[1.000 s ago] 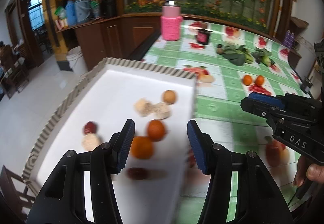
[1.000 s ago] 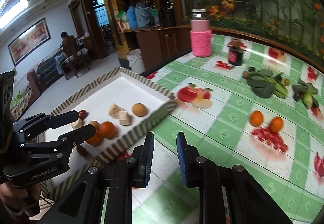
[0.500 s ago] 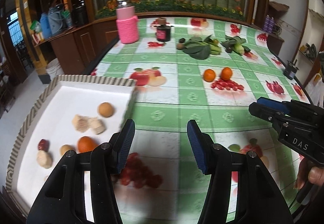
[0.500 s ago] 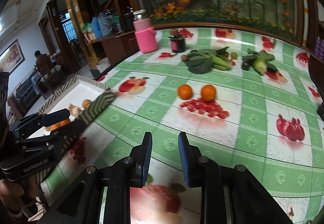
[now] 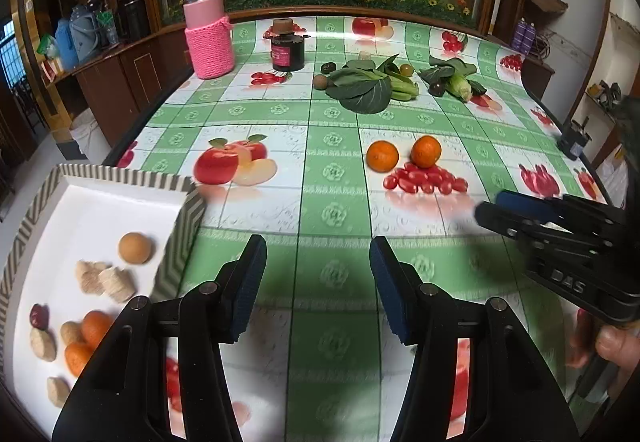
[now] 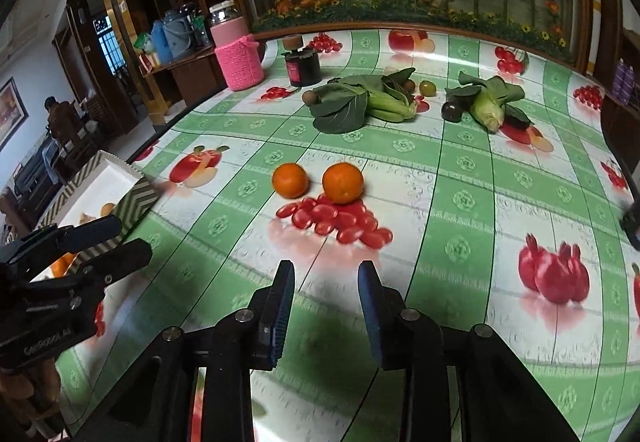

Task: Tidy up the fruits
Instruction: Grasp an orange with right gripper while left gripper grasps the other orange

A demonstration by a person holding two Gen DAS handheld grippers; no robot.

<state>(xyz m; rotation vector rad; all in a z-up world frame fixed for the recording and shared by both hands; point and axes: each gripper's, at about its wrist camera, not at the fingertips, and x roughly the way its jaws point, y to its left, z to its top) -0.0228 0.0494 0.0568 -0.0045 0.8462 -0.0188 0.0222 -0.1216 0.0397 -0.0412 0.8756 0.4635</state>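
On the bench's left edge: a white tray [image 5: 100, 202] with a striped rim, one corner resting on the green checked cloth.
Tray contents: one round tan fruit [image 5: 135, 248], two pale ridged pieces [image 5: 106, 280], a dark red fruit [image 5: 39, 316], two small oranges [image 5: 86, 338] lying touching, and a few beige lumps near the front edge.
Loose oranges: two oranges [image 6: 316, 180] sit side by side mid-bench, just behind a printed heap of red tomatoes.
Left hand-held gripper [image 5: 318, 278]: released, jaws wide apart, nothing between them; it hangs over bare cloth just right of the tray corner, with the loose oranges well ahead and slightly to the right.
Right hand-held gripper [image 6: 324, 302]: released, jaws apart and empty; the two oranges lie straight ahead of it, near but not touching.
Far end of the bench: leafy greens [image 5: 366, 88], a corn cob [image 6: 486, 110], a few small dark and green fruits, a dark jar [image 5: 287, 50] and a pink knit-covered bottle [image 5: 208, 36].
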